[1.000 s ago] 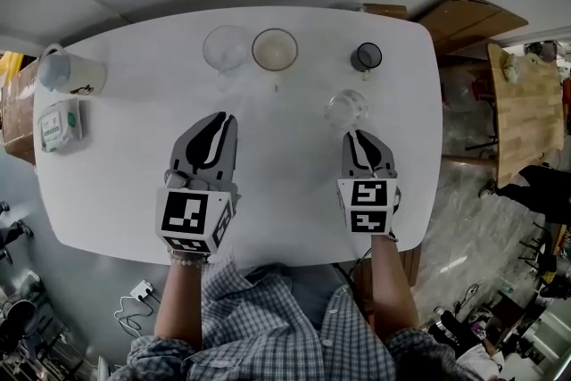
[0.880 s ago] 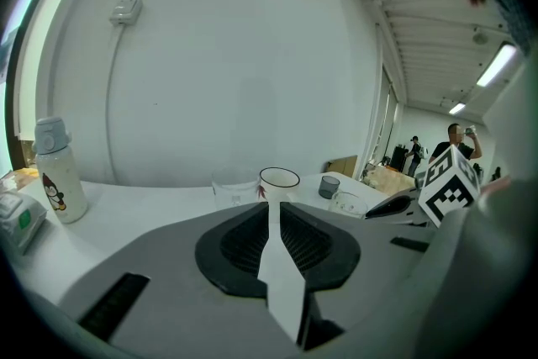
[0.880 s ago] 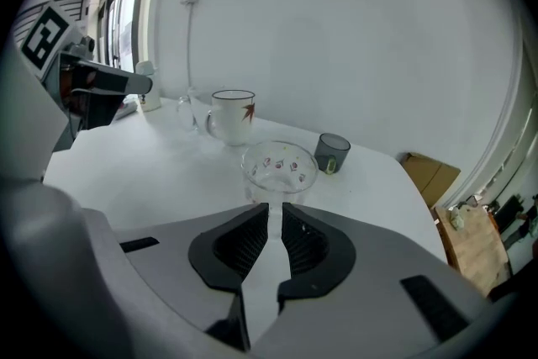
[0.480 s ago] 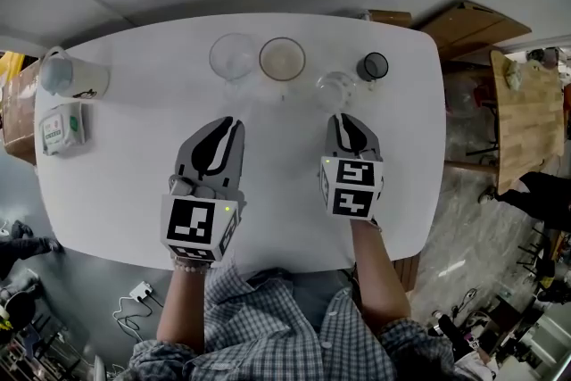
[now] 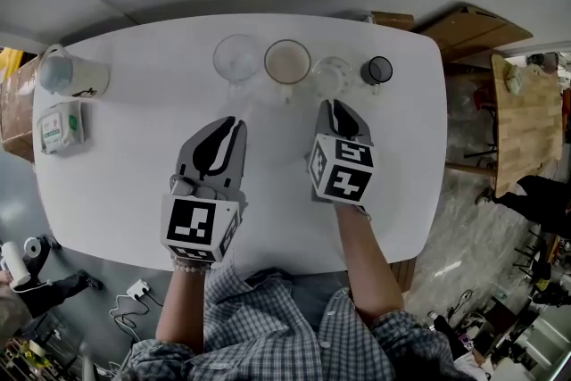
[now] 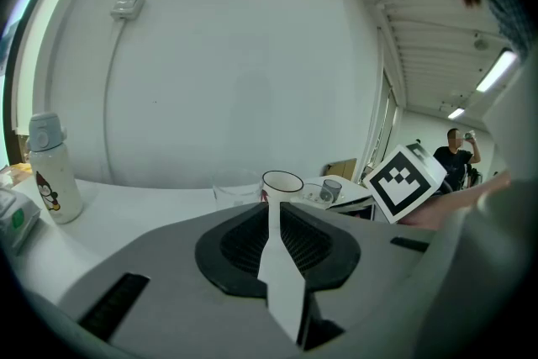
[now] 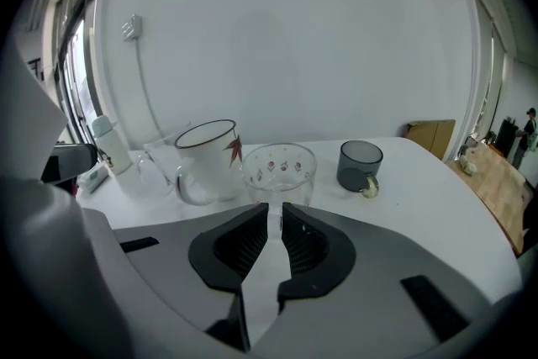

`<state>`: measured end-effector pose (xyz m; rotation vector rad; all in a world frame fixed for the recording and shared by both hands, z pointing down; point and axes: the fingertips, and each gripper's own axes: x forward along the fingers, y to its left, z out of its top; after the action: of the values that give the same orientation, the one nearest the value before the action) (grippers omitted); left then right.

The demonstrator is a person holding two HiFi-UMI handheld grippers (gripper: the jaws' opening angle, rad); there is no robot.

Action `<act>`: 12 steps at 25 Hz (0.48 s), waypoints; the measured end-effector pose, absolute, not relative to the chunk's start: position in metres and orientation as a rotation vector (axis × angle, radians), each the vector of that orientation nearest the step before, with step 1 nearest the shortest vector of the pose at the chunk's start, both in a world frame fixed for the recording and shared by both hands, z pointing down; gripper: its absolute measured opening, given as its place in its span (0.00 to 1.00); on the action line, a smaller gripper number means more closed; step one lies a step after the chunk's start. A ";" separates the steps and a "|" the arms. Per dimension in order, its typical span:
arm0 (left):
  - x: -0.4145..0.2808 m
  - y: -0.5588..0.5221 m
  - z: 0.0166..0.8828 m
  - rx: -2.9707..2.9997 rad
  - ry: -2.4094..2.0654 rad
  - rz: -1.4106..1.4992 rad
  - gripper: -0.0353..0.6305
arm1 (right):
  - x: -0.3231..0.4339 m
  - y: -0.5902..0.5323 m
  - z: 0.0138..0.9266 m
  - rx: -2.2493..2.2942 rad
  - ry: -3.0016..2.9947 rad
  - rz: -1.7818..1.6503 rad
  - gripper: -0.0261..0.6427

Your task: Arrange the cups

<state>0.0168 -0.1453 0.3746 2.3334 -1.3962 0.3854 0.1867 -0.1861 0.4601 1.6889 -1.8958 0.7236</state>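
Four cups stand in a row along the far side of the white table (image 5: 125, 183): a clear glass cup (image 5: 236, 58), a white mug (image 5: 287, 62) with a red leaf print, a clear patterned glass cup (image 5: 330, 74) and a dark grey cup (image 5: 376, 70). My right gripper (image 5: 335, 106) is shut on the near side of the patterned glass cup (image 7: 280, 171), which sits between the white mug (image 7: 207, 157) and the dark grey cup (image 7: 360, 165). My left gripper (image 5: 229, 124) rests shut and holds nothing, well short of the row; its view shows its closed tips (image 6: 273, 206).
A white bottle (image 5: 67, 74) and a green-and-white packet (image 5: 61, 125) lie at the table's left end. Past the right edge are a cardboard box (image 5: 464, 22) and a wooden table (image 5: 522, 111). A wall runs behind the table.
My right gripper has carried the patterned glass cup forward and left, into the gap between the white mug and the dark grey cup. The left gripper has stayed put.
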 end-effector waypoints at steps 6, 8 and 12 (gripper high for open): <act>0.014 -0.147 0.376 2.328 -1.392 0.389 0.12 | 0.180 -0.198 0.462 1.719 -1.907 0.789 0.13; 0.014 -0.146 0.376 2.328 -1.390 0.389 0.12 | 0.179 -0.200 0.462 1.734 -1.906 0.797 0.13; 0.013 -0.146 0.376 2.327 -1.391 0.394 0.12 | 0.177 -0.203 0.461 1.714 -1.914 0.773 0.13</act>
<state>0.0127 -0.1456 0.3759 2.3273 -1.3907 0.3942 0.1772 -0.2033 0.4613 1.7135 -1.9141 0.7728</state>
